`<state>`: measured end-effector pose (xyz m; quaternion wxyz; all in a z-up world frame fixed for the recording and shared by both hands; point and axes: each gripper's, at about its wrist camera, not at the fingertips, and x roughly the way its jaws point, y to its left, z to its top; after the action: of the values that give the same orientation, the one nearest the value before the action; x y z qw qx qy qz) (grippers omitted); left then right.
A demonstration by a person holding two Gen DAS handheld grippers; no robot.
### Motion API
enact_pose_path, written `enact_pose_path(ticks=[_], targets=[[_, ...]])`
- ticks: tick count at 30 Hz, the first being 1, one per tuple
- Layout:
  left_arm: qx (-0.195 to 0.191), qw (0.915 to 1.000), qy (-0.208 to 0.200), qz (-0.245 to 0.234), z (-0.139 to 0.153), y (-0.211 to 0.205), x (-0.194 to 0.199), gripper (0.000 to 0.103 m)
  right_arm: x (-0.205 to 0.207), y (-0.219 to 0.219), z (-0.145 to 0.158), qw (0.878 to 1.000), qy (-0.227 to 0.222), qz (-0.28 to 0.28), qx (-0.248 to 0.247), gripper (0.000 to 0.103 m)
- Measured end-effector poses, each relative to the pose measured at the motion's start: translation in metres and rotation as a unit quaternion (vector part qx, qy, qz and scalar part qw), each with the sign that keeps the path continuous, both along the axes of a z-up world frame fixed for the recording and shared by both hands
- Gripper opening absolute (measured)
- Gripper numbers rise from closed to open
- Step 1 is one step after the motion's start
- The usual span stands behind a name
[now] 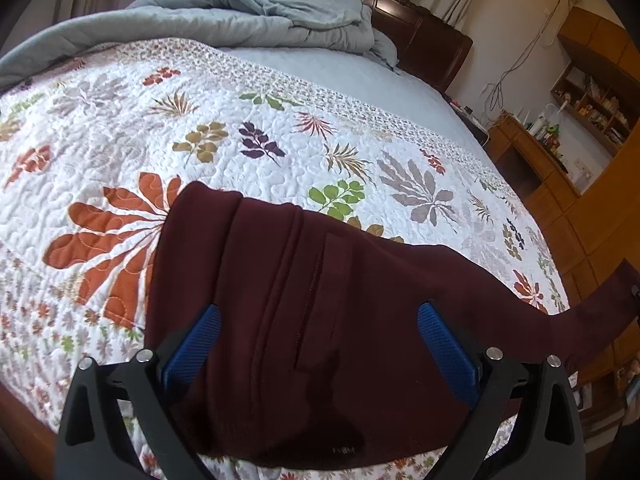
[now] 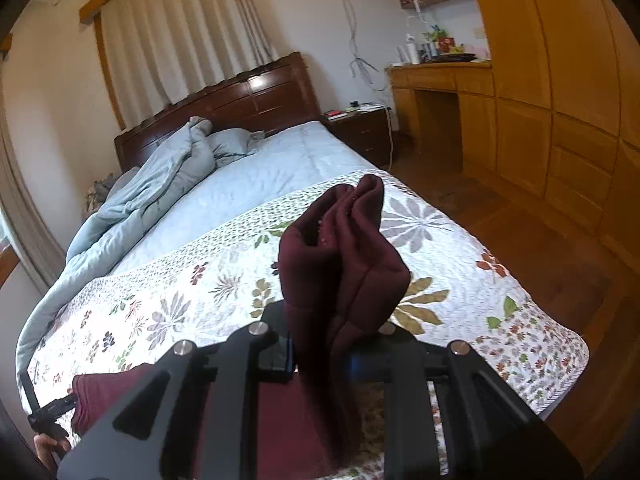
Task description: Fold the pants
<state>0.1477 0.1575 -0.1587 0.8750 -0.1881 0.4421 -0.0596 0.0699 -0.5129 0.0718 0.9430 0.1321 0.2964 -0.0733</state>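
Folding looks barely begun: the maroon pants (image 1: 320, 320) lie on the floral quilt (image 1: 120, 140), one bunched leg end lifted and clamped in the right gripper (image 2: 320, 360); the left gripper (image 1: 320, 344) hovers spread over the waist.

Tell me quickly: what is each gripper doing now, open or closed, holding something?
Left gripper: open, fingers spread above the dark maroon fabric pants, gripping nothing.
Right gripper: closed on a bunched end of the pants, lifted over the floral quilt.
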Motion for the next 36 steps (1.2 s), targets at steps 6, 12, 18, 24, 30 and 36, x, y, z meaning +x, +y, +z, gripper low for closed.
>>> enact_pose_path(ticks=[6,12,18,24,30,36], targets=[[0.097,0.9948,-0.03,-0.005,0.045,-0.026,-0.02,0.099,0.009,0.026,0.003,1.0,0.003,0.018,-0.012,0.018],[0.139,0.9884,-0.059,-0.018,0.083,-0.042,-0.038,0.099,0.02,0.047,0.006,0.999,0.011,0.033,-0.024,0.018],[0.157,0.9845,-0.072,-0.027,0.102,-0.045,-0.049,0.099,0.023,0.071,0.006,0.998,0.018,0.047,-0.043,0.018],[0.164,0.9832,-0.076,-0.026,0.107,-0.038,-0.056,0.099,0.031,0.096,0.006,0.996,0.027,0.06,-0.06,0.018],[0.169,0.9831,-0.065,-0.023,0.101,-0.031,-0.058,0.099,0.04,0.121,0.002,0.993,0.038,0.077,-0.077,0.018],[0.157,0.9855,-0.056,-0.031,0.091,-0.029,-0.062,0.099,0.047,0.144,-0.002,0.99,0.045,0.093,-0.092,0.018]])
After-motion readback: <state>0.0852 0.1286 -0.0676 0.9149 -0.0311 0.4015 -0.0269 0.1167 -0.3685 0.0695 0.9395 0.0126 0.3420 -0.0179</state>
